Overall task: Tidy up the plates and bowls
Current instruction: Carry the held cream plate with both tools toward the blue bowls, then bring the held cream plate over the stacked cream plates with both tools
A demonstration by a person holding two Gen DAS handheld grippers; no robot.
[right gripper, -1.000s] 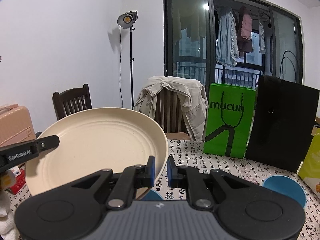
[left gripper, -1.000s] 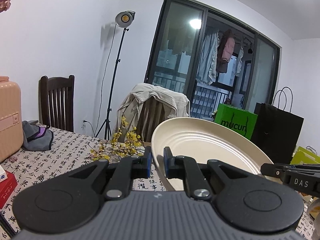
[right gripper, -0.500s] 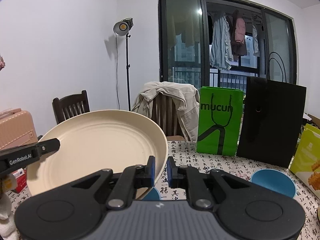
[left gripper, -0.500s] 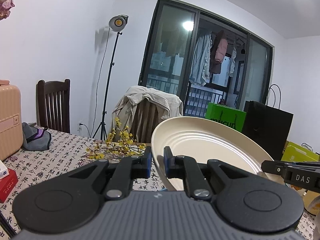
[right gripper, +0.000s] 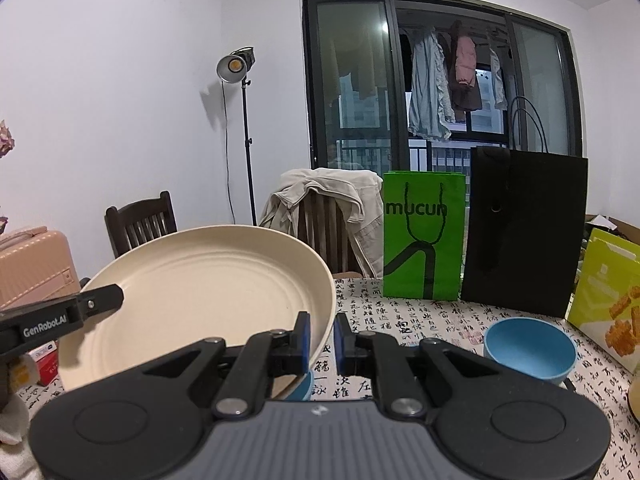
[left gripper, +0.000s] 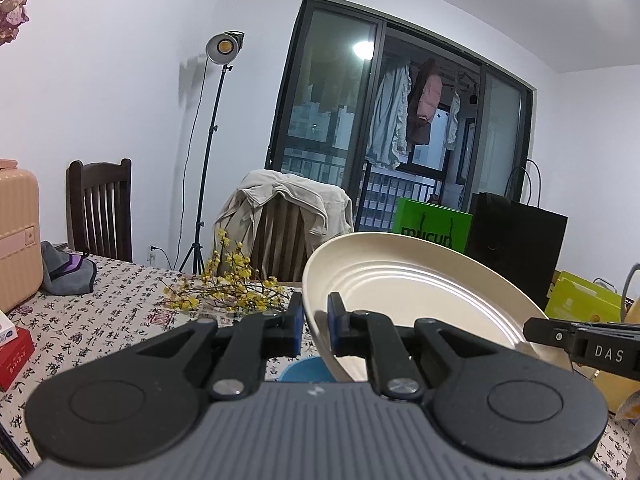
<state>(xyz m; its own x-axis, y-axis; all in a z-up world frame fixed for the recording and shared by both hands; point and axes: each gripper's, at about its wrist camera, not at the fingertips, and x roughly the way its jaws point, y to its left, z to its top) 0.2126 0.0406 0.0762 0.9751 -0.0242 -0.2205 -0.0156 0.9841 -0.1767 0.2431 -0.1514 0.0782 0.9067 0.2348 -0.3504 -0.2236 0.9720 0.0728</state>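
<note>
A large cream plate [left gripper: 404, 292] is held off the table between both grippers, tilted. My left gripper [left gripper: 316, 326] is shut on its left rim. My right gripper [right gripper: 322, 338] is shut on the opposite rim of the same plate [right gripper: 200, 296]. Each view shows the other gripper's finger, the right one's finger [left gripper: 576, 340] and the left one's finger [right gripper: 64, 316], reaching onto the plate. A blue bowl [right gripper: 528, 350] stands on the table to the right. A second blue bowl [left gripper: 306, 370] lies under the plate, mostly hidden, its edge [right gripper: 302, 386] peeking out.
The patterned tablecloth [right gripper: 400, 320] carries a green bag [right gripper: 424, 240], a black bag [right gripper: 524, 232] and a yellow-green bag [right gripper: 604, 292] at the back. Yellow flower sprigs [left gripper: 228, 288], a grey cloth [left gripper: 66, 276], a red box [left gripper: 14, 356] and a pink suitcase [left gripper: 18, 232] lie left.
Both grippers have carried the plate to the right across the table. The blue bowl on the right has drawn nearer, and the bowl under the plate has come into sight.
</note>
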